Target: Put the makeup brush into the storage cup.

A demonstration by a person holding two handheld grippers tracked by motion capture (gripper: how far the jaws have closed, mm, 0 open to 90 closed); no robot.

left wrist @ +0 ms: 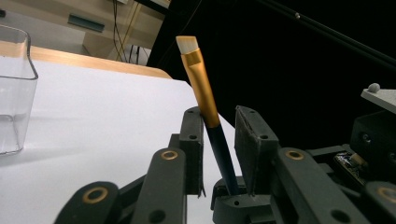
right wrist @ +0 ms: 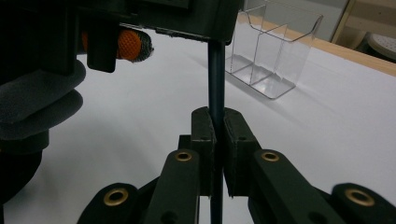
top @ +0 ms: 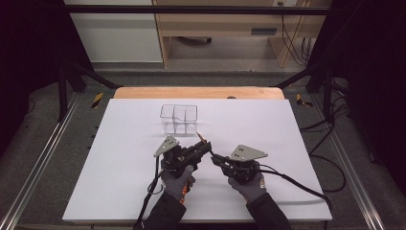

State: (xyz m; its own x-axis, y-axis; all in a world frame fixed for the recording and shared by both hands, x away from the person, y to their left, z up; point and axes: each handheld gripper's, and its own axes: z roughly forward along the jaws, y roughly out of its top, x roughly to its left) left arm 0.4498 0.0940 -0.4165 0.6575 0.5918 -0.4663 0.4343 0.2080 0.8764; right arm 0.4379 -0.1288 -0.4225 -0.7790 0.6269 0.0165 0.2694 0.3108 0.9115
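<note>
No legible text, label, brand, number or sign found in any view. Checked: brush (left wrist: 201,86), clear organizer (top: 179,118), white bench (top: 119,158) surface. Yellow-and-black hazard striping noted on the floor tape (top: 97,99) beside the bench; a marking only, no wording. A dark plate (top: 264,31) on the far wooden furniture too small and blurred to read.

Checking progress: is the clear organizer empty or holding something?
Empty: the clear organizer shows bare compartments; the brush is between the tongs, apart from it.
</note>
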